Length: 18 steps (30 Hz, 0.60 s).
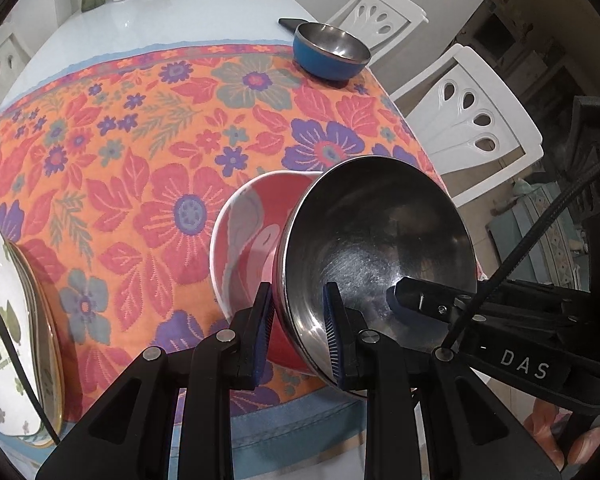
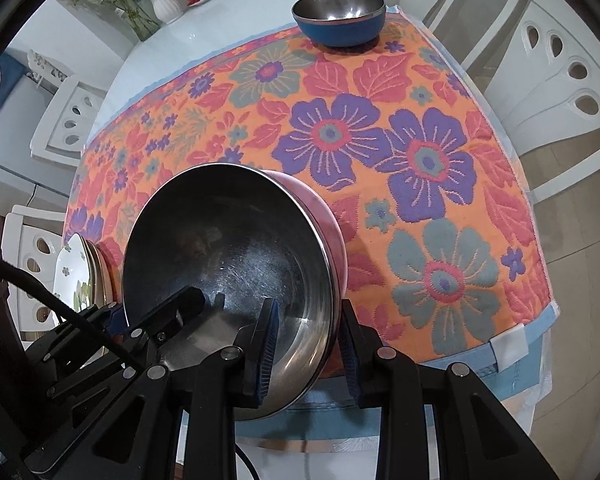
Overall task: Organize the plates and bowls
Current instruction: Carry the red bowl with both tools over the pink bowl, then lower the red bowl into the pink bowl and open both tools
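Left wrist view: the worktop (image 1: 120, 16) carries a floral cloth (image 1: 140, 140), and above its near edge a steel bowl with a red outside (image 1: 376, 248) is held tilted over a pink bowl (image 1: 248, 240). The left gripper (image 1: 298, 332) clenches its rim, one finger inside, one outside; the right gripper (image 2: 308, 344) grips the opposite rim likewise. Stacked plates (image 1: 4, 320) lie left; a blue bowl (image 1: 330, 52) sits far back.

I see a shiny metal bowl (image 1: 374, 248) with tiny scratches inside. The flowery cloth (image 1: 140, 152) looks soft and woven. The table (image 1: 172, 12) looks smooth and glossy.
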{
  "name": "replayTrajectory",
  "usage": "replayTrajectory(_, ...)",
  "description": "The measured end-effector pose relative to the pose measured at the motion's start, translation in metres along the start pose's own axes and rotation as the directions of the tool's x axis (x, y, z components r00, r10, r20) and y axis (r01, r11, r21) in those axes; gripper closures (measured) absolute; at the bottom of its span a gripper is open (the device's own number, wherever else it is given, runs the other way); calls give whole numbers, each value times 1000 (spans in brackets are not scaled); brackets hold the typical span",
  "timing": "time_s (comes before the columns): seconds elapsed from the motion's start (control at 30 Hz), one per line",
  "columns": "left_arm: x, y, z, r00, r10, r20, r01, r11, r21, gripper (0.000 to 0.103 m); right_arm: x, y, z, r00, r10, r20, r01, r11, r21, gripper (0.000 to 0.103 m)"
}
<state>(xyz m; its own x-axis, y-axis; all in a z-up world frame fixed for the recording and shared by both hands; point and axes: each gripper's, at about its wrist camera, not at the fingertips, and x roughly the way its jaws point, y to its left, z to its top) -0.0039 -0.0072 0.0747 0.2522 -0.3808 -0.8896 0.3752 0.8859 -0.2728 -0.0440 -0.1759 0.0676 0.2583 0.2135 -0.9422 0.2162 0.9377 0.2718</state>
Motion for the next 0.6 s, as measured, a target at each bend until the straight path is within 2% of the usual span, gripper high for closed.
replayTrajectory(0.07,-1,2,1,1000,16,1,-16,1000,1,78,0,1,0,1000,2,-1,-2,1000,3,74)
replayTrajectory(0.17,-4,6,1,999,34,12,-34,999,0,68,-1,1,0,1000,-1,1,1,1000,3,75)
replayTrajectory(0.3,-13,13,2,999,14,32,-14,1000,-7,70,0,0,-1,1000,6,-7,-6,1000,9,75)
replayTrajectory(0.43,-17,17,-2,998,49,42,-49,999,-7,70,0,1,-5,1000,9,-10,-9,1000,7,75)
replayTrajectory(0.6,-7,27,-7,998,62,1,-62,997,-45,69,0,5,-8,1000,6,-8,-6,1000,-2,74)
